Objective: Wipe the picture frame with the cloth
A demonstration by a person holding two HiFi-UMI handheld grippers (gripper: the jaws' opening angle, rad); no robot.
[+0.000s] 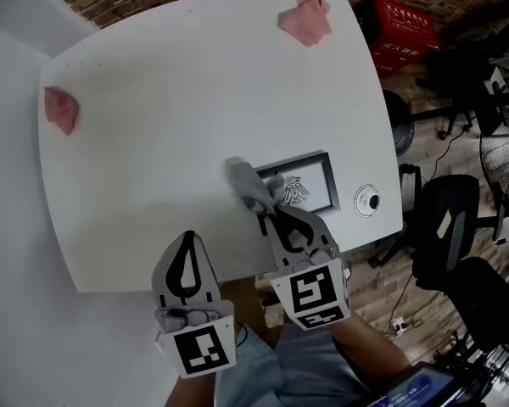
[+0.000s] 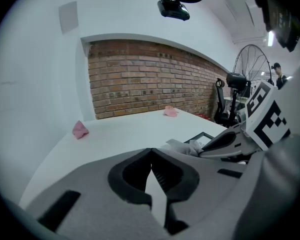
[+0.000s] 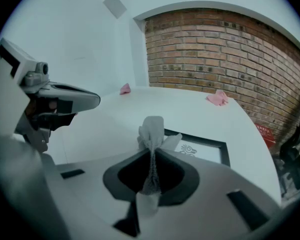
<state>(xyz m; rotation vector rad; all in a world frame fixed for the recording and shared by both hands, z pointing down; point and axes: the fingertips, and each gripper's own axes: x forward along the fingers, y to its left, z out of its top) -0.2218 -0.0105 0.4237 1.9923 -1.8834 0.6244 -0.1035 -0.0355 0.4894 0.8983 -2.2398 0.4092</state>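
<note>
A dark-framed picture frame (image 1: 323,162) with a small printed figure lies flat near the white table's front edge, also in the right gripper view (image 3: 225,146). My right gripper (image 1: 276,206) is shut on a grey cloth (image 1: 248,185), which bunches out past the jaws over the frame's left part (image 3: 152,129). In the left gripper view the picture frame (image 2: 202,135) and cloth (image 2: 182,146) show at the right. My left gripper (image 1: 187,261) hangs over the table's front edge, left of the frame, shut with nothing between its jaws (image 2: 151,156).
Two pink crumpled cloths lie on the white table (image 1: 178,91): one at the far edge (image 1: 305,17), one at the left edge (image 1: 61,108). A round white grommet (image 1: 367,200) sits right of the frame. A red crate (image 1: 403,28) and office chairs (image 1: 445,227) stand beyond the table's right side.
</note>
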